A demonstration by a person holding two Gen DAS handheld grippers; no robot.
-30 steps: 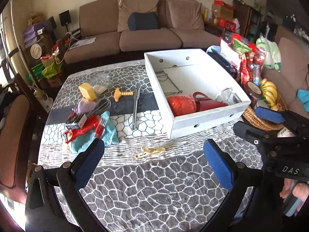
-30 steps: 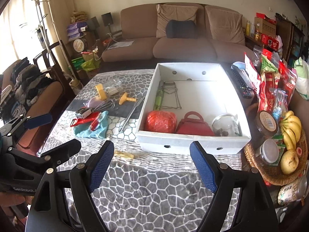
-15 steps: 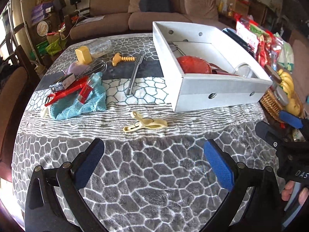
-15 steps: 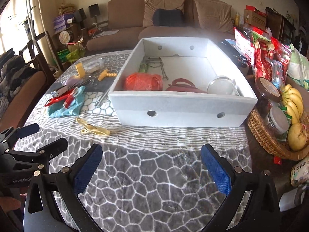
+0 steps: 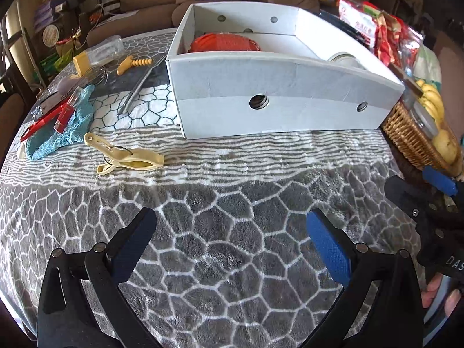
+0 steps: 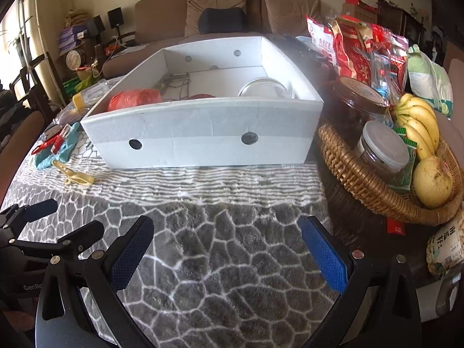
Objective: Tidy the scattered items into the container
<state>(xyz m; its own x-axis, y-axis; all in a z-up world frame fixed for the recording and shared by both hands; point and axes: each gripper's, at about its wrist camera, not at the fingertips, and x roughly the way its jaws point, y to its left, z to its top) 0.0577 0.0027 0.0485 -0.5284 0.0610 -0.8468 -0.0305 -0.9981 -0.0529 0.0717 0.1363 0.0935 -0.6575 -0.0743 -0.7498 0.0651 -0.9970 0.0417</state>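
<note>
A big white cardboard box (image 5: 278, 110) with round holes in its sides is seen in the upper middle of both views, set on the worktop (image 5: 232, 261), which is covered with a soft grey and white blanket. A crumpled orange-red bag (image 5: 223, 42) and a clear glass jar (image 6: 265, 88) are seen inside the box.

In the left wrist view, a cream plastic clothes peg (image 5: 127, 156) is laid on the striped part of the blanket, left of the middle and near the box's front corner. A blue cloth (image 5: 58, 133) with a red tool (image 5: 43, 119) on top is found at the left edge.

The left hand-held gripper (image 5: 232, 249) is held wide open at the bottom of its view, with nothing between its blue pads. The right hand-held gripper (image 6: 226, 252) is also spread wide and empty.

A woven wicker basket (image 6: 362, 185) of yellow bananas (image 6: 420, 124) is placed just right of the box.
</note>
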